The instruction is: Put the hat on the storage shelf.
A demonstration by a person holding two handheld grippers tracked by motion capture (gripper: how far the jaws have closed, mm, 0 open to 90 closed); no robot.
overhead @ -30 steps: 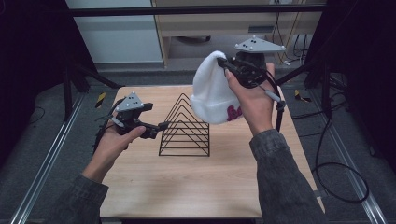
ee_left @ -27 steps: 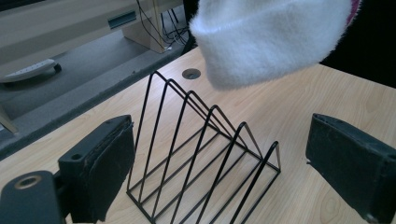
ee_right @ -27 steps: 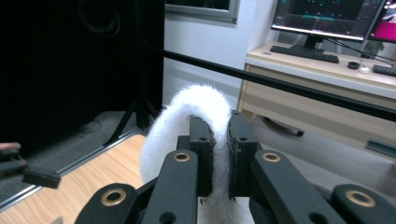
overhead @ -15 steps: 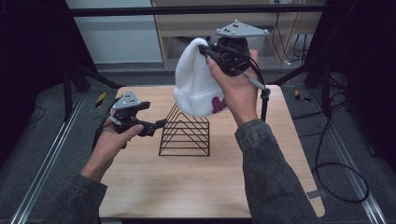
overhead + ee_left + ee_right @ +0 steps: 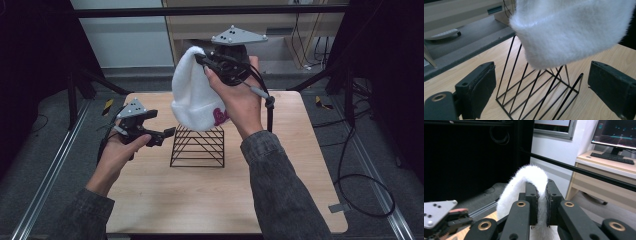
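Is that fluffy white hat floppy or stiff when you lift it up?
Probably floppy: the white hat droops from where the right tool pinches it. It looks light and fuzzy, so it likely won't slip. It may snag on the wire rack.

place: lab / recording room, not a home
table: small light-wood table (image 5: 280,165) standing alone, walk space all round
frame: black metal bars (image 5: 210,11) and angled legs around the table, like a camera rig
floor: grey floor with metal rails (image 5: 47,175) along both sides, yellow-black hazard tape (image 5: 108,107) on it
cables: loose black cables (image 5: 360,185) on the floor right of the table
desk: wooden desk (image 5: 609,162) behind with keyboard (image 5: 612,158) and monitor (image 5: 617,132) showing a grid graphic
power: power strip (image 5: 442,34) lying on the floor past the table edge
walls: plain white panel (image 5: 125,35), black curtain-like dark sides
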